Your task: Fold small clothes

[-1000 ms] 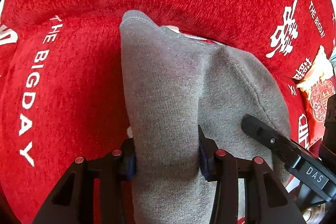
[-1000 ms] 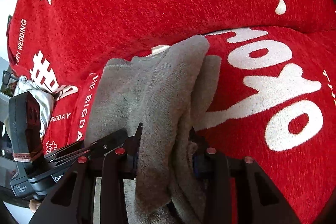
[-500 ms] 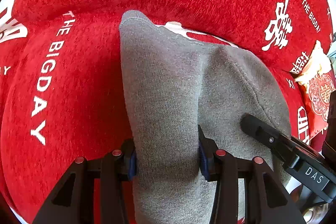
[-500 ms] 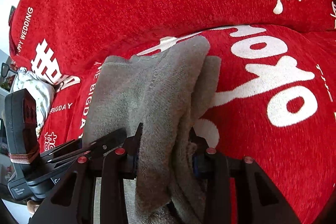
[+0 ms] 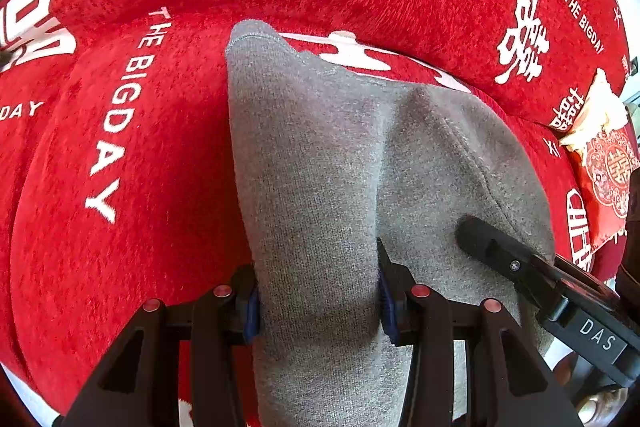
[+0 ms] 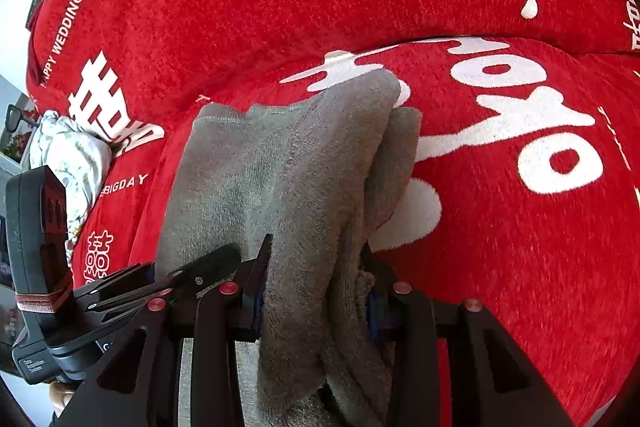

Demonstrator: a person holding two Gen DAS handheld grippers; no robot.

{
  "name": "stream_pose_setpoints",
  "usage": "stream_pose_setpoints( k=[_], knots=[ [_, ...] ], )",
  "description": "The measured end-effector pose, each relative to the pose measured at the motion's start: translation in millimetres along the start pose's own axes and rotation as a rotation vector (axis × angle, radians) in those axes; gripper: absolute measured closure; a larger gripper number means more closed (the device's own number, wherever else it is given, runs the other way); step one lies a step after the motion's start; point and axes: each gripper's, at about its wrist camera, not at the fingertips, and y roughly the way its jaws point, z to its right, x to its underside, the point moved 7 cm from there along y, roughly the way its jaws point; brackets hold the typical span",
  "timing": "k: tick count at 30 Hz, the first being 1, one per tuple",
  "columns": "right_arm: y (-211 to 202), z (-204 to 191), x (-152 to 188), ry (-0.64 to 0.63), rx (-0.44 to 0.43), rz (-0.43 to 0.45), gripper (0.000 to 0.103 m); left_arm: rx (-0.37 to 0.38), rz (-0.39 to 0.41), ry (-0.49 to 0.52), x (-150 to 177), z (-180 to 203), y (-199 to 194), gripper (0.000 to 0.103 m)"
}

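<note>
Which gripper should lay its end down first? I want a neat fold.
Probably the left gripper: its hold on the gray garment is one smooth, flat panel. The right gripper clamps bunched, doubled layers that would land crooked.

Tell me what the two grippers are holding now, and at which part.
Both hold the same grey garment. The left gripper pinches a smooth fold near its left edge; the right gripper clamps a bunched, layered fold at its right side.

left tool [image 5: 318,291] clamps grey garment [image 5: 340,155] over red blanket [image 5: 160,187]
</note>
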Motion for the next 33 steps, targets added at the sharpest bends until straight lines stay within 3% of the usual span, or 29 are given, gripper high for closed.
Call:
stream_pose_setpoints(
  k=[33],
  knots=[
    [-10.7,-30.9,56.7,-0.032,-0.017,0.055,0.063,-0.099,0.098,0.096,49.5,-10.8,-37.3,0.057]
  ],
)
